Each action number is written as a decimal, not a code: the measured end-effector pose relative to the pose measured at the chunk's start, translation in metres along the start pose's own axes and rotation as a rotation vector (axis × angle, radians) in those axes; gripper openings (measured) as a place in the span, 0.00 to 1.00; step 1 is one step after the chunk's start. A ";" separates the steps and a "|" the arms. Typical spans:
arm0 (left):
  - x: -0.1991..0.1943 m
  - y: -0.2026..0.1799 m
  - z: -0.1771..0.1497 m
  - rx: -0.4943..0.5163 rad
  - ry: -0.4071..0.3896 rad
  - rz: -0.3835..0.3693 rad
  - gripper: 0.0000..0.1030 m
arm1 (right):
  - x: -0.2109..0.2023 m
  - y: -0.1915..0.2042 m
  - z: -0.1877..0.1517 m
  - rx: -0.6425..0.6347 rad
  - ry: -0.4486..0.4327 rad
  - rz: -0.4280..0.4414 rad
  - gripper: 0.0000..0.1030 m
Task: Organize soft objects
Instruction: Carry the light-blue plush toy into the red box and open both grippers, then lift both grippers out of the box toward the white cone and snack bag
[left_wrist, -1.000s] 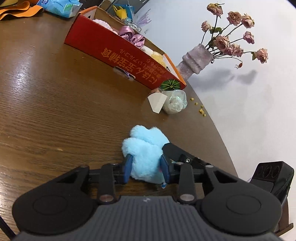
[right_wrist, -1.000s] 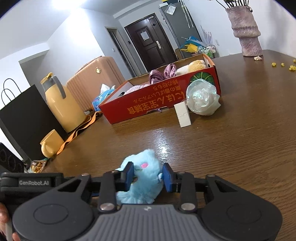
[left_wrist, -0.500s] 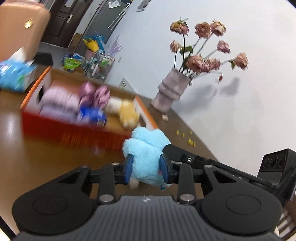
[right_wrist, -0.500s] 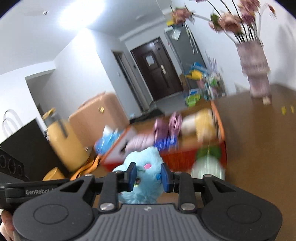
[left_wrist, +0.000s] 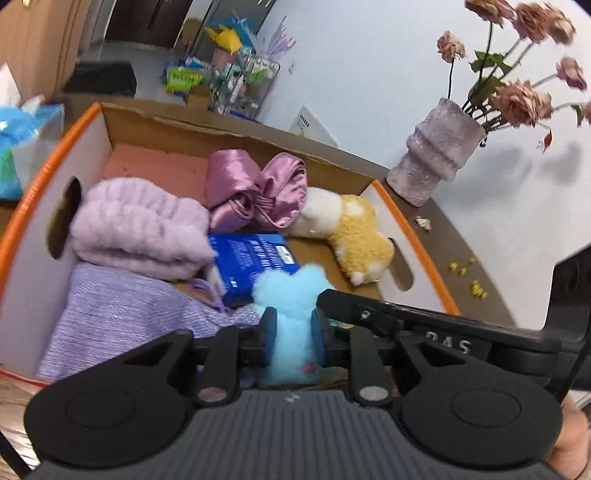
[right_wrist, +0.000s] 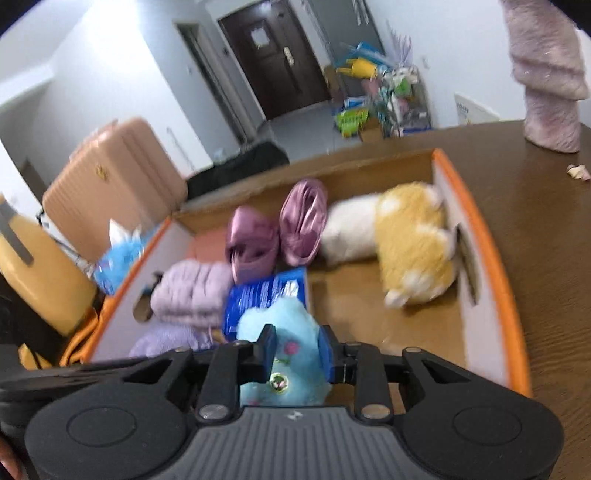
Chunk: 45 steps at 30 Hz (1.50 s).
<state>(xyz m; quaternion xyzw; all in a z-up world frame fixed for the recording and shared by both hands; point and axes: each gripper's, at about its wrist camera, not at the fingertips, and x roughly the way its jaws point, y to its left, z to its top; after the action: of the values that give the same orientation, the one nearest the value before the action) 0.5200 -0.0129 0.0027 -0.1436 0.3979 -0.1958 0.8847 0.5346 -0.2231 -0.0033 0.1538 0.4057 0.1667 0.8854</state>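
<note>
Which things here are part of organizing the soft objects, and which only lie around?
Job:
- blue plush toy, held by left gripper and right gripper, both closing
- cardboard box
- yellow plush
- satin bow

Lying about:
- vase
- suitcase

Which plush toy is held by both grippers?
The blue plush toy, clamped between both grippers; the yellow-and-white plush lies loose in the box.

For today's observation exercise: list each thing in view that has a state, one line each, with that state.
Fluffy light-blue plush toy: held above the box, gripped by both grippers.
Left gripper: closing on the toy.
Right gripper: closing on the toy.
Orange-rimmed cardboard box: open, partly filled.
Yellow-and-white plush toy: lying in the box.
</note>
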 end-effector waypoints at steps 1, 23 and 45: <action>-0.004 0.001 -0.001 0.002 -0.016 0.007 0.22 | 0.001 0.003 -0.003 -0.007 -0.004 0.003 0.25; -0.169 -0.073 -0.022 0.318 -0.454 0.381 0.84 | -0.200 0.020 -0.013 -0.291 -0.402 -0.210 0.83; -0.190 -0.094 -0.209 0.240 -0.368 0.321 0.94 | -0.239 0.001 -0.191 -0.262 -0.399 -0.122 0.82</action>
<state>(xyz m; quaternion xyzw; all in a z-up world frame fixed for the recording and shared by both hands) 0.2243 -0.0294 0.0300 -0.0060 0.2221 -0.0693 0.9725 0.2402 -0.2964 0.0372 0.0429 0.2063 0.1306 0.9688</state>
